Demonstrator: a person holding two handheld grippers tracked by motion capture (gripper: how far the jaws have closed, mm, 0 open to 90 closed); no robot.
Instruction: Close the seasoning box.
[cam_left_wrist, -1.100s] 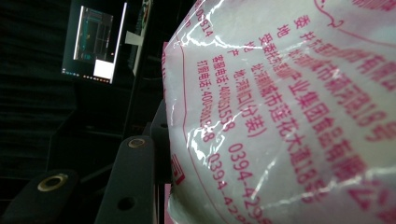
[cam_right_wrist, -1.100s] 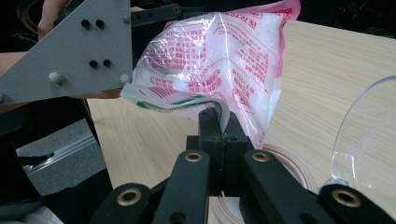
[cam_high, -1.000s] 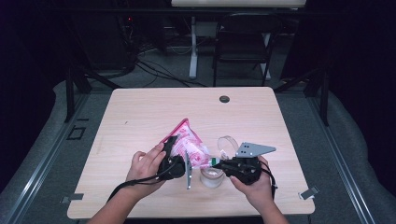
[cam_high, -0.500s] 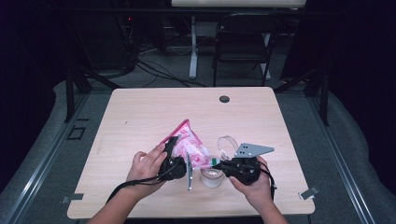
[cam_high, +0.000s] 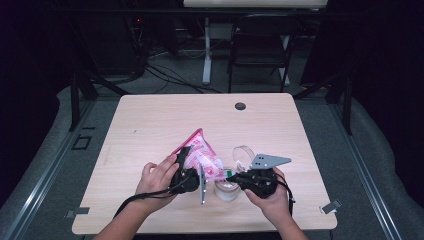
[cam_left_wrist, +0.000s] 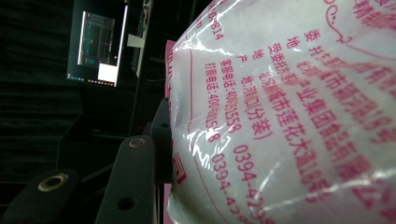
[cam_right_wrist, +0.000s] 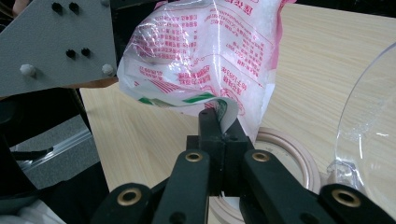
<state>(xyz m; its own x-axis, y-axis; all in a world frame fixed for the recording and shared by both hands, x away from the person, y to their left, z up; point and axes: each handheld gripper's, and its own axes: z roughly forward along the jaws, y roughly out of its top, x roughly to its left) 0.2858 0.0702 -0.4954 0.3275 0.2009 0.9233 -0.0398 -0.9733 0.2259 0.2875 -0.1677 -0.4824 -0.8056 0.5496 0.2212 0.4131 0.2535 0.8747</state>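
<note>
Two hand-held grippers pinch one bag (cam_high: 202, 155): left hand-held gripper (cam_high: 186, 161) its side, right hand-held gripper (cam_right_wrist: 218, 114) its corner. Pulling unevenly could spill powder beside the jar (cam_high: 226, 190).

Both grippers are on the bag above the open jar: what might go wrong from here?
The right gripper pinches only a thin corner flap of the bag; the flap may slip or tear. The bag hangs over the jar, but its bulk sits beside the opening, so white powder may spill onto the table. The clear lid stands right next to the jar, where a moving hand may knock it.
</note>
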